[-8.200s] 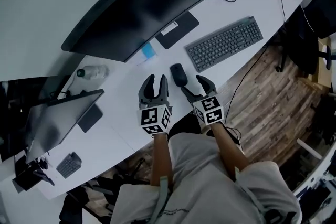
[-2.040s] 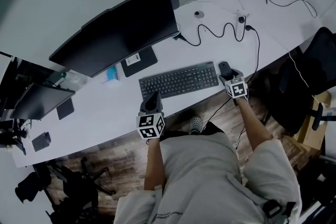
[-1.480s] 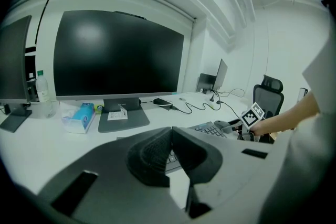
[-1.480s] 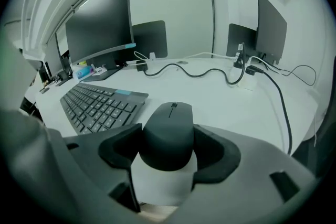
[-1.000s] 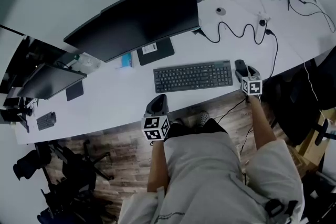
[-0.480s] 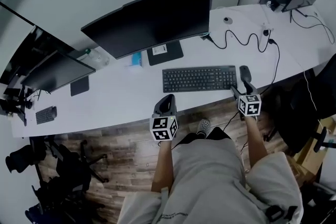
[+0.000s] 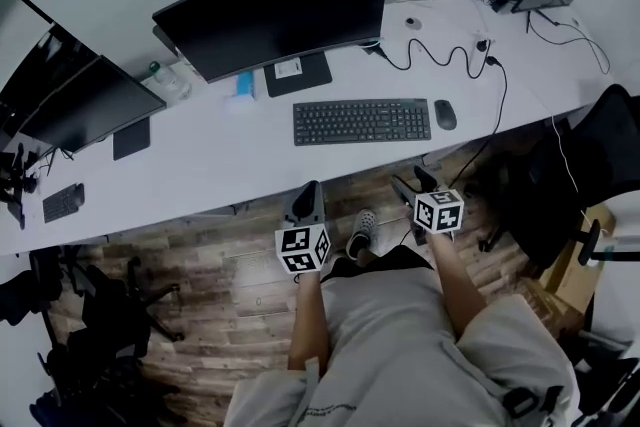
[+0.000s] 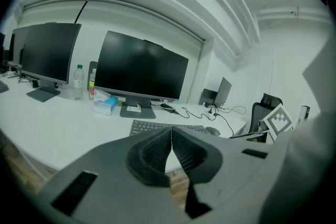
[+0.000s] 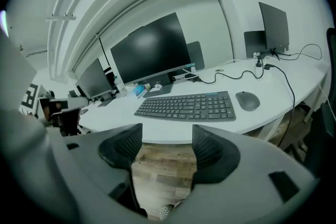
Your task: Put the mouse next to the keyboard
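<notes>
The mouse (image 7: 445, 114) is small, dark and round like an egg. It lies flat on the white desk (image 7: 230, 155), right way up. In the head view it sits just beside the keyboard (image 7: 362, 121), at the keyboard's 3 o'clock, with a thin strip of desk between them. The keyboard is long, dark and flat, with rows of little keys. Its long side runs along the desk's front edge. The mouse seems to point to 12 o'clock, but it looks very small there.
</notes>
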`<state>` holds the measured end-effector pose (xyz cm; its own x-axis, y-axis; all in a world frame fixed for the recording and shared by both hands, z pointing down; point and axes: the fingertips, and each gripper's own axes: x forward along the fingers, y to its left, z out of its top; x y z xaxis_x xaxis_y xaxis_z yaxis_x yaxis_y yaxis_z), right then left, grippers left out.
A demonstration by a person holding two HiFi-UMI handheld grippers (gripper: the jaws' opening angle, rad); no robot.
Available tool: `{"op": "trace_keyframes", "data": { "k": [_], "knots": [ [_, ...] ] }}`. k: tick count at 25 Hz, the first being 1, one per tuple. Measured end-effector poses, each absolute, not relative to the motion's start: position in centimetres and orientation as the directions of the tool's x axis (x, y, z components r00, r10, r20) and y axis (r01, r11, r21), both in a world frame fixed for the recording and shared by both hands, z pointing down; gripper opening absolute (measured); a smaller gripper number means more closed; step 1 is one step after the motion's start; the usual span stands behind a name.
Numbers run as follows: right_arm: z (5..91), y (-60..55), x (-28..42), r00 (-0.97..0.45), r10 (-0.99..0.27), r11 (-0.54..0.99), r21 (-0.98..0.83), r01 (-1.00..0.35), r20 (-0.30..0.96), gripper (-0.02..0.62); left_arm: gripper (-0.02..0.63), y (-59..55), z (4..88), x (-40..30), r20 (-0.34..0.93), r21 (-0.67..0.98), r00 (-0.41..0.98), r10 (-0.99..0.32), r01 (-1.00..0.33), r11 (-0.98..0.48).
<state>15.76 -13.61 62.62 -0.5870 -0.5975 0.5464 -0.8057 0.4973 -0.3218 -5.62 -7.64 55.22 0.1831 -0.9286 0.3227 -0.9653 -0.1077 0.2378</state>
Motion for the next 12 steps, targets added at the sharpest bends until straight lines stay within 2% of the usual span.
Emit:
{"op": "trace_keyframes", "data": {
  "k": [4,12],
  "knots": [
    [61.6,-10.9,15.2,-0.608,-0.621,0.46,-0.398,-0.794,0.495,0.295,0.025,-5.2,54.7,-6.1,0.294,0.283,0.169,-0.941,-0.955,-0.083],
    [61.0,-5.4,14.5,-0.54,-0.702,0.472,-0.265,-0.841,0.465,0.254,0.025,-2.1,53.9,-4.6,0.28,0.247,0.195,-0.94,-0.961,-0.126]
  ]
}}
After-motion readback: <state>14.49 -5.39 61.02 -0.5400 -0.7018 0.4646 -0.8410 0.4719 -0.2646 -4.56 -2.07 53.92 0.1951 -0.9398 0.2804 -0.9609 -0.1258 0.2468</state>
